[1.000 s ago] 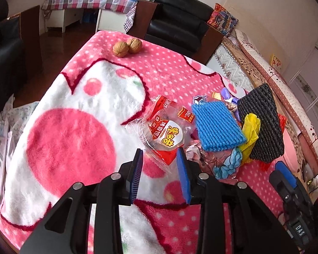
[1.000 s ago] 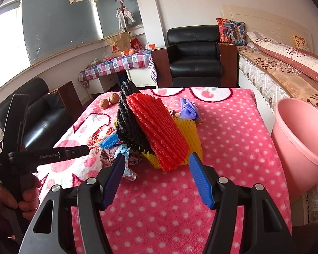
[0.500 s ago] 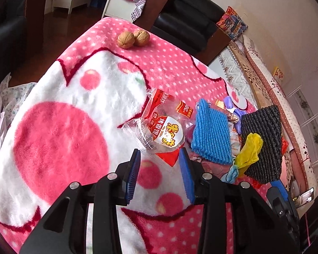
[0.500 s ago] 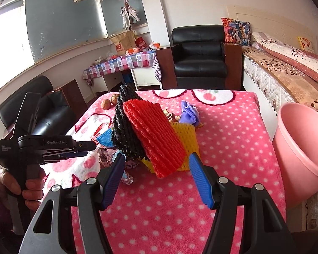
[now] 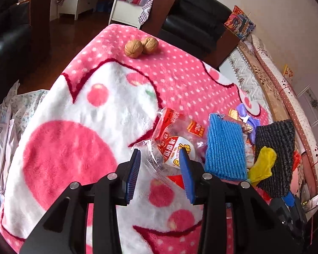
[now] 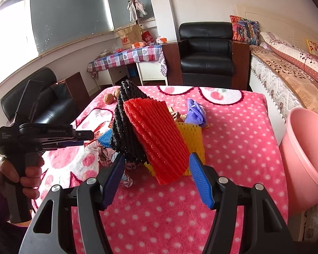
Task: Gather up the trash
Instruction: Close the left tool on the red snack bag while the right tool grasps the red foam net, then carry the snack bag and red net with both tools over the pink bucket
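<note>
Left wrist view
Left gripper: hovering low over the blanket, its blue pads standing apart and gripping nothing.
Snack wrapper: lying crumpled on the blanket, its near clear edge sitting between the open fingertips.
Blue foam net: lying flat just beside the wrapper, on its right.
Black foam net: lying beyond the blue one, with a yellow scrap resting against its near side.
Walnuts: two sitting together, touching, well apart from the trash pile.

Right wrist view
Right gripper: hanging just in front of the pile with jaws spread wide, holding nothing.
Red foam net: leaning tilted on top of the pile, its lower edge showing between the fingers.
Black foam net: leaning behind the red one, on its left.
Yellow foam net: lying under the red one.
Pink basin: standing beside the table at its right edge.
Left gripper: pointing at the pile's left side, a hand gripping its handle.
</note>
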Tool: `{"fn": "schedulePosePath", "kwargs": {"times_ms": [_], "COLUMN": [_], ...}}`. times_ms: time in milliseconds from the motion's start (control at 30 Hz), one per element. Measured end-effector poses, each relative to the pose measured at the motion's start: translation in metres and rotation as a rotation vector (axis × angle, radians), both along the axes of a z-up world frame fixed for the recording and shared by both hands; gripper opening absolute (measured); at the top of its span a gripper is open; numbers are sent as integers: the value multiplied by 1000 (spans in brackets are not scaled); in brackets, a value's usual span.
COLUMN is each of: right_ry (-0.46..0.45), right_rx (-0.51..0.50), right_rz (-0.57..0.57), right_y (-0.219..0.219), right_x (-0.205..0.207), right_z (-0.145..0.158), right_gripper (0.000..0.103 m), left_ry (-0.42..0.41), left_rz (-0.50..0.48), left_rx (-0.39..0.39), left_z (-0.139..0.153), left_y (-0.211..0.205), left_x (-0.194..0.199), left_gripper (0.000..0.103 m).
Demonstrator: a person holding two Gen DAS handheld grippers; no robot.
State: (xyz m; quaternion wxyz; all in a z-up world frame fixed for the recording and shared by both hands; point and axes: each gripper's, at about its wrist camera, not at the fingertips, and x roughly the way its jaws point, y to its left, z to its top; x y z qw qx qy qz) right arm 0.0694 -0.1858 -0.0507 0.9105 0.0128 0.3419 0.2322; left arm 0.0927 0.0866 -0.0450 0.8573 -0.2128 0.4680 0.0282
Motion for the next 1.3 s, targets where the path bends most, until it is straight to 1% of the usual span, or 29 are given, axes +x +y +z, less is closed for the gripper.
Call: {"fn": "schedulePosePath", "kwargs": {"times_ms": [67, 100, 133, 167, 200, 233, 333, 433, 467, 533, 667, 833, 867, 933, 1033, 1133, 1267, 1300], "right_ry": [7, 9, 10, 11, 11, 12, 18, 37, 32, 16, 14, 1, 5, 8, -11, -3, 35, 44], "right_rx": [3, 5, 7, 7, 7, 6, 10, 80, 87, 67, 27, -9, -3, 36, 97, 78, 49, 46], "right_rz": [1, 2, 5, 7, 11, 20, 60, 127, 133, 123, 85, 83, 84, 93, 103, 90, 97, 99], "right_y": [-2, -3, -4, -4, -4, -4, -5, -13, -16, -20, -15, -2, -2, -5, -14, -15, -6, -4], "right_x": [1, 2, 2, 3, 4, 4, 5, -2, -4, -6, 1, 9, 11, 11, 6, 11, 21, 23], "right_z": [-1, -1, -1, -1, -1, -1, 2, 11, 14, 18, 17, 15, 15, 19, 29, 29, 15, 12], "right_gripper": [62, 62, 62, 62, 60, 59, 57, 57, 57, 57, 56, 47, 45, 45, 45, 45, 45, 42], "left_ry": [5, -4, -7, -14, -20, -25, -48, -78, -88, -102, -136, -202, -214, -237, -270, -292, -307, -310], "left_rz": [3, 3, -3, -8, -11, -13, -7, -6, -4, 1, 12, 3, 2, -3, -3, -4, -14, -16], "left_rx": [18, 24, 32, 31, 24, 22, 22, 23, 30, 37, 42, 92, 99, 107, 122, 121, 125, 125], "left_z": [-5, -4, -4, -3, -2, 0, 8, 18, 21, 27, 38, 61, 64, 72, 81, 87, 92, 93], "left_y": [-2, -2, -3, -3, -2, -2, 0, 1, 1, 2, 0, -7, -8, -9, -11, -10, -14, -14], "left_x": [2, 1, 1, 0, -1, -2, -8, -16, -19, -22, -28, -38, -40, -44, -50, -54, -58, -59], "left_gripper": [38, 31, 21, 18, 9, 8, 7, 7, 7, 7, 7, 7, 7, 7, 7, 7, 7, 7]}}
